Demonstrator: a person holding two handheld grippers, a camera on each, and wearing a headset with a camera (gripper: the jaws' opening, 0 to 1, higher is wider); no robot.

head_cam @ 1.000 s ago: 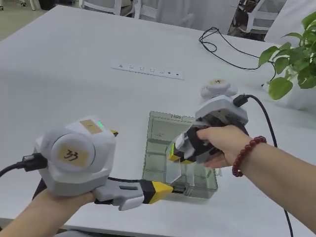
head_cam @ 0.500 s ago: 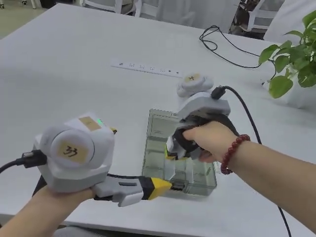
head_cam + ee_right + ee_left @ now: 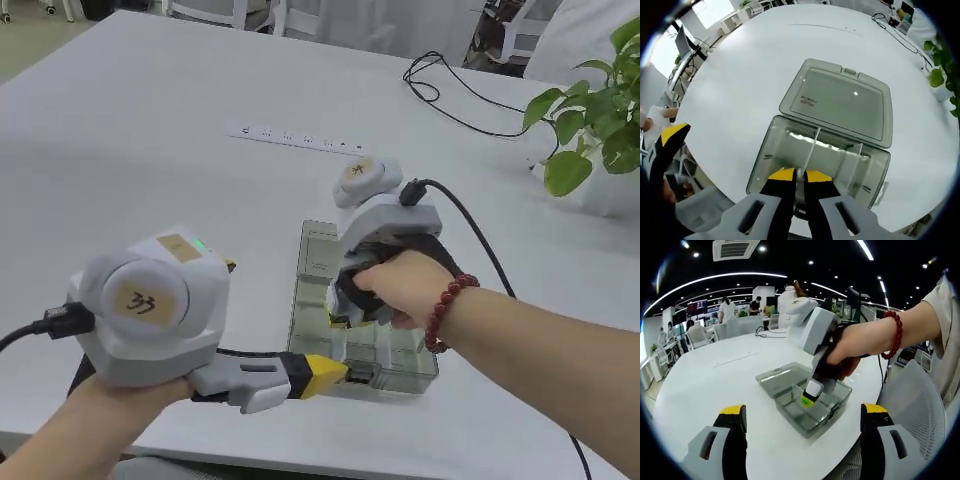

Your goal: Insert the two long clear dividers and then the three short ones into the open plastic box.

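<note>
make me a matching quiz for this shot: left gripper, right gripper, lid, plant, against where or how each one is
Things:
1. left gripper
2. right gripper
3. lid
4. plant

States:
a. lying open and flat on the table, on the far side of the box
b. fingers wide apart
c. green leaves, at the right edge of the head view
d. fingers shut on a divider in the box

Pairs: 1-b, 2-d, 3-a, 4-c
</note>
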